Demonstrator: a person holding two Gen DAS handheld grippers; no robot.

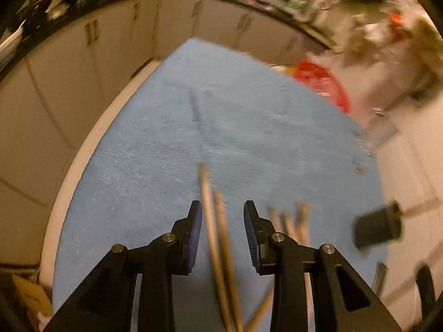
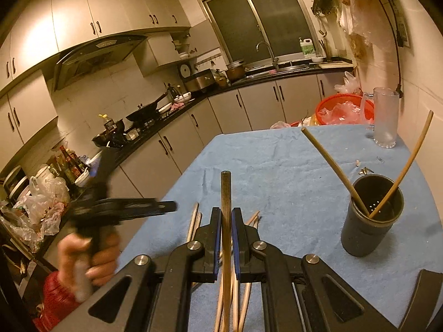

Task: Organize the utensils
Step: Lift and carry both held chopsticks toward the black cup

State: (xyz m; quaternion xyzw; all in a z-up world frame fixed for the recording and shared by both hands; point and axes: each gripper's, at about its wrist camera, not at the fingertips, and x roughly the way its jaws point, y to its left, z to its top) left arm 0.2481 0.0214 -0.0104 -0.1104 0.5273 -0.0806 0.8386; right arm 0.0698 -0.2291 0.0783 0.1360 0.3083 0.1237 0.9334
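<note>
Several wooden chopsticks [image 2: 195, 221] lie on the blue cloth [image 2: 277, 160] under both grippers; they also show in the left wrist view [image 1: 218, 238]. My right gripper [image 2: 226, 215] is shut on a dark chopstick [image 2: 226, 193] that points forward. A black utensil holder [image 2: 371, 215] stands to its right with two chopsticks [image 2: 335, 168] leaning in it. My left gripper [image 1: 223, 215] is open over the loose chopsticks, which lie between its jaws. The left gripper also shows blurred in the right wrist view [image 2: 166, 207]. The holder appears blurred in the left wrist view [image 1: 378, 227].
A frosted glass mug [image 2: 384, 116] stands at the far right of the cloth. A red basin [image 2: 343, 109] with plastic bags sits beyond the table. Kitchen cabinets and a cluttered counter [image 2: 155, 116] run along the left.
</note>
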